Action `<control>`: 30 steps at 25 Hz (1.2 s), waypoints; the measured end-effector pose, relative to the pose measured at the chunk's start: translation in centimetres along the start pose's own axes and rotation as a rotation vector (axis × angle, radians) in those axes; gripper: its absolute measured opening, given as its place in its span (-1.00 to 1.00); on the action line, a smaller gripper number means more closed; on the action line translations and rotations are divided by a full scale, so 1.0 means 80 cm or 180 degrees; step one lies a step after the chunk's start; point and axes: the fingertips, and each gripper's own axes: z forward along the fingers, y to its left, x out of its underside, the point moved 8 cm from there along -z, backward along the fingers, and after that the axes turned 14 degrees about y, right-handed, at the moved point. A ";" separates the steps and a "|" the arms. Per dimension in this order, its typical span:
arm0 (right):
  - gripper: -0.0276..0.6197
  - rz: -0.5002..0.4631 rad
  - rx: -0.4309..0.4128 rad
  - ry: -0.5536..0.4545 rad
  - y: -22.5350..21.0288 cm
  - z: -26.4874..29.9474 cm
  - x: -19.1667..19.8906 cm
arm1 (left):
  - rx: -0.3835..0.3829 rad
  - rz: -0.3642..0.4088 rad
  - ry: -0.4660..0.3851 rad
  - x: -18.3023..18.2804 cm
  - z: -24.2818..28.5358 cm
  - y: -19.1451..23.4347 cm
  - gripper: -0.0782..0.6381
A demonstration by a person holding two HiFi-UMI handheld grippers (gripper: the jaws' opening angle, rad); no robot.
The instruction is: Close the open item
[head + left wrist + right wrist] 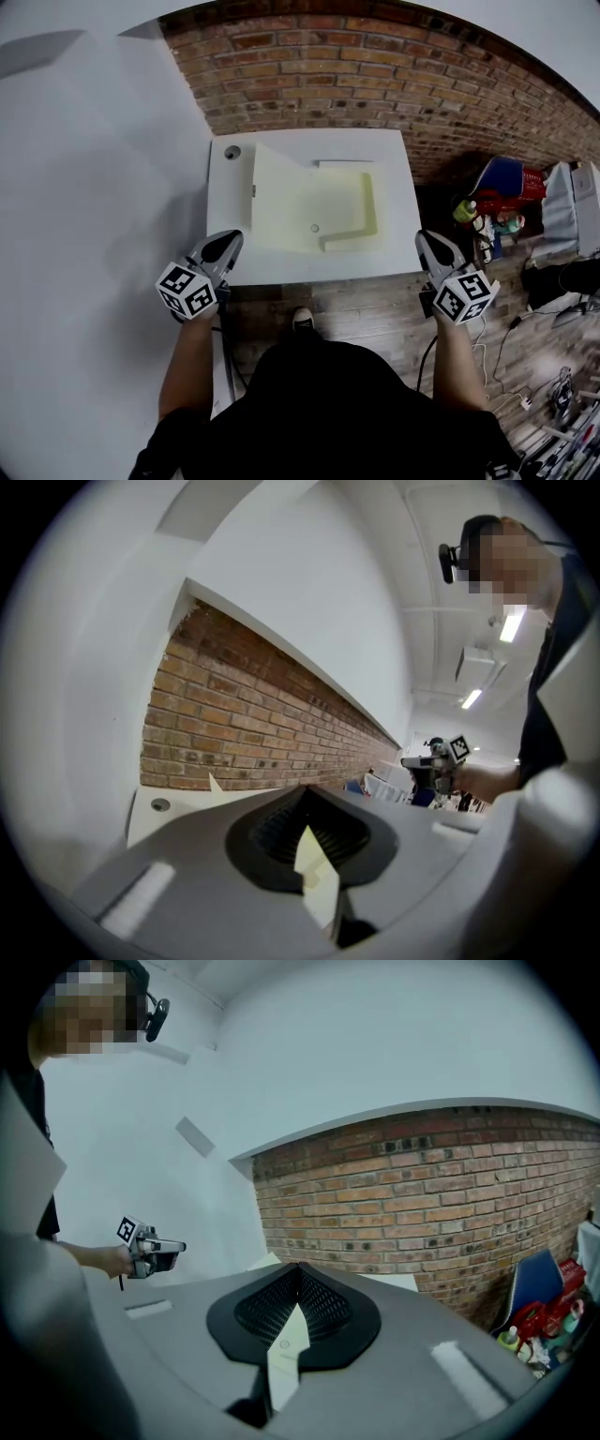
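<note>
We see one pale cream box [319, 202] lying open in the middle of the one white desk [394, 262], with a flap on its left side. One round cable hole [232, 152] sits in the desk's far left corner. Our two grippers hang at the desk's near corners, short of the box. Both the left gripper [225, 246] and the right gripper [433, 246] are empty, jaws together. A brick wall [375, 66] backs the desk and a white wall [84, 234] runs along the left. The wooden floor [375, 309] has clutter [506, 197] at right.
</note>
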 end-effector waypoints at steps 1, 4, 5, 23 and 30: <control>-0.90 -0.0005 0.0007 0.0004 0.002 0.000 -0.002 | 0.0004 -0.0010 -0.0008 -0.002 0.000 0.003 -0.77; -0.90 -0.0006 0.0027 0.0011 0.003 0.000 -0.005 | 0.0036 -0.0005 -0.0020 -0.007 0.003 0.008 -0.77; -0.90 -0.0004 0.0033 0.0005 0.003 0.001 -0.005 | 0.0051 0.0013 -0.0009 -0.008 0.004 0.008 -0.77; -0.90 -0.0054 -0.0212 -0.0186 -0.072 0.012 -0.022 | -0.0348 -0.0005 -0.0008 -0.017 0.022 -0.021 -0.77; -0.90 -0.0134 -0.0414 -0.0118 -0.121 0.021 -0.027 | -0.0716 -0.0174 0.0020 -0.001 0.034 -0.029 -0.77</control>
